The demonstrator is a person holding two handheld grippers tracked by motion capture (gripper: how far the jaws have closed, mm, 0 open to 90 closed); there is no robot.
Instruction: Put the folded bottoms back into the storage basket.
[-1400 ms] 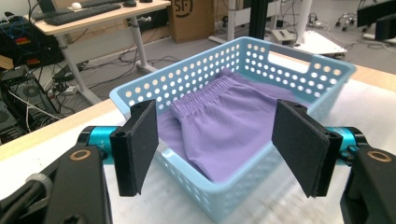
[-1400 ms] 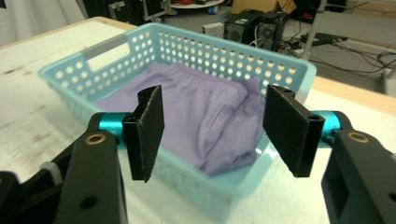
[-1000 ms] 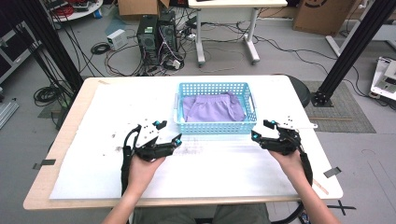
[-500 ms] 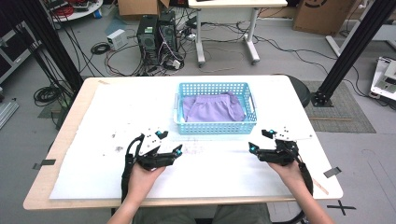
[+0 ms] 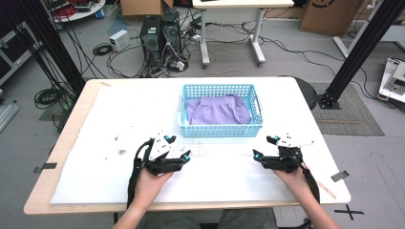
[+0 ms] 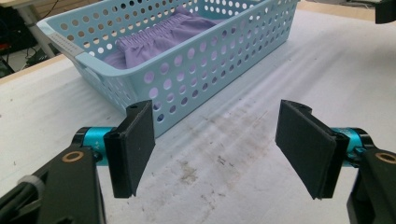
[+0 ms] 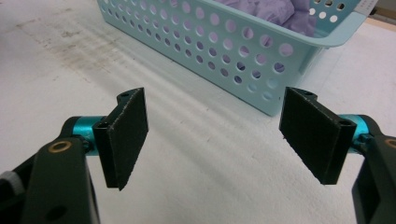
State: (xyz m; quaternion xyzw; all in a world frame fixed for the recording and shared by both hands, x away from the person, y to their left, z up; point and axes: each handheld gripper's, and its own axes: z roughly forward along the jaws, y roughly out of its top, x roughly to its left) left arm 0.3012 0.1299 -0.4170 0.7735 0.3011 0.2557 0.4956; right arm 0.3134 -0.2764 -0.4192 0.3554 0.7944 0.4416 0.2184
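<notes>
Both grippers, L [image 5: 177, 147] & R [image 5: 265, 147], jaws apart & empty, had pulled back from the basket [image 5: 220, 130] holding purple shorts [image 5: 217, 110], suggesting drop-off done.

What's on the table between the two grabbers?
Nothing stands between the left gripper and the right gripper; the high view shows bare white table cover with faint smudges. The blue basket sits farther back.
</notes>
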